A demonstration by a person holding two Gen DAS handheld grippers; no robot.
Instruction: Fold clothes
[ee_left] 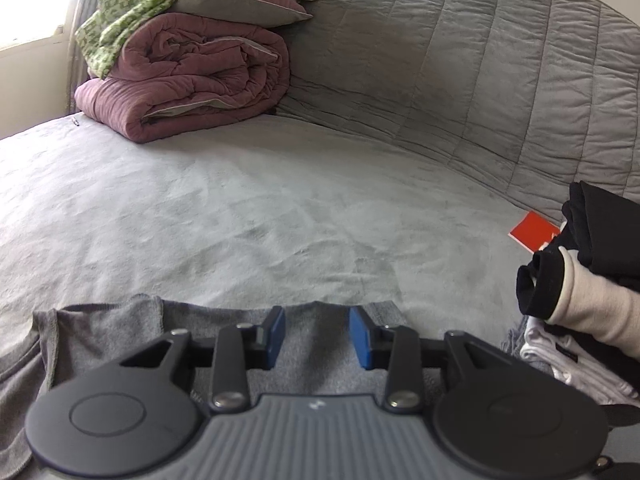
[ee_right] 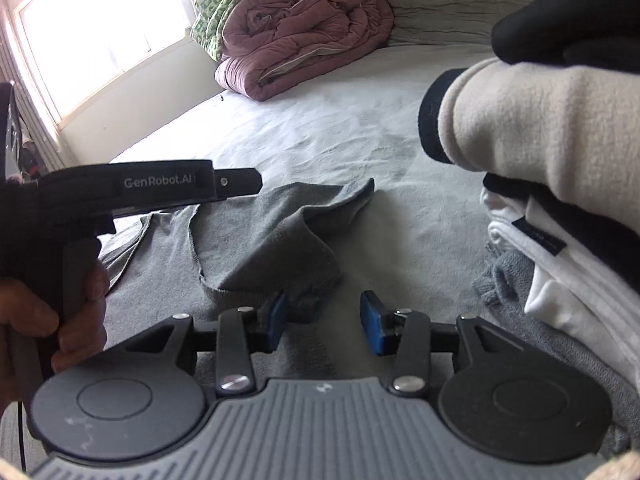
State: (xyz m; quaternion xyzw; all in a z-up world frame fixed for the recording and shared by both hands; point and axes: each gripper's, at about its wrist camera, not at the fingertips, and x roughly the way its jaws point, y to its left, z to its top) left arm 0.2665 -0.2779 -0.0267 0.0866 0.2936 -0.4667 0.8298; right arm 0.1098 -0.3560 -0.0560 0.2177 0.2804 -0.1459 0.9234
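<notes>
Left wrist view shows the left gripper (ee_left: 317, 338) at the bottom centre, jaws spread, with the grey garment (ee_left: 120, 328) lying flat under them and nothing pinched. In the right wrist view the right gripper (ee_right: 324, 328) is spread too, at the lower centre; its left pad sits close to a raised fold of the garment, but I cannot tell if it touches.

I judge that a fold was just laid and the next grip is needed. To do it well, each gripper should take one edge only, at matching places, and lift evenly so the cloth does not bunch.

At the right edge a stack of folded clothes (ee_right: 560, 208) stands just beside the garment and may get in the way. Farther, in the upper left, a rolled pink quilt (ee_left: 192, 80) lies on the bed (ee_left: 240, 208), well apart.
</notes>
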